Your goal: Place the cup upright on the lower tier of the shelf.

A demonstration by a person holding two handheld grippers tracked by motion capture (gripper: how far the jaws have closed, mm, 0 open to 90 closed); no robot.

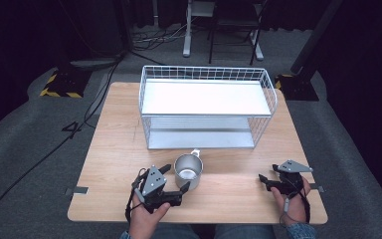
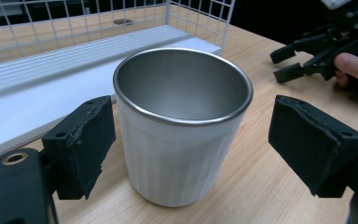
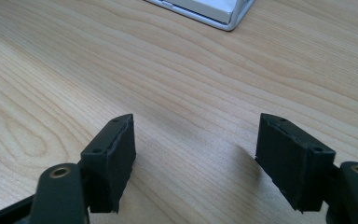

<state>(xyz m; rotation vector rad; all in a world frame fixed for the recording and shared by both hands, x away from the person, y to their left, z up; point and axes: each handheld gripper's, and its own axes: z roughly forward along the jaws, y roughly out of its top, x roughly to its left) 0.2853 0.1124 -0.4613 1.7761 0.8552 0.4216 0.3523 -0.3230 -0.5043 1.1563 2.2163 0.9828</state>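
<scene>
- Left gripper [image 1: 174, 180] sits at the table's [image 1: 114, 164] 7 o'clock edge, jaws spread wide, one either side of the steel cup [image 1: 187, 171], pads clear of it.
- Cup stands upright just at 6 o'clock of the white wire rack [image 1: 206, 107].
- Right gripper [image 1: 266, 181] rests at 5 o'clock, jaws wide, holding nothing.

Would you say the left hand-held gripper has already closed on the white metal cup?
No, the left hand-held gripper stands open, its pads either side of the white steel-lined cup with gaps showing.
</scene>
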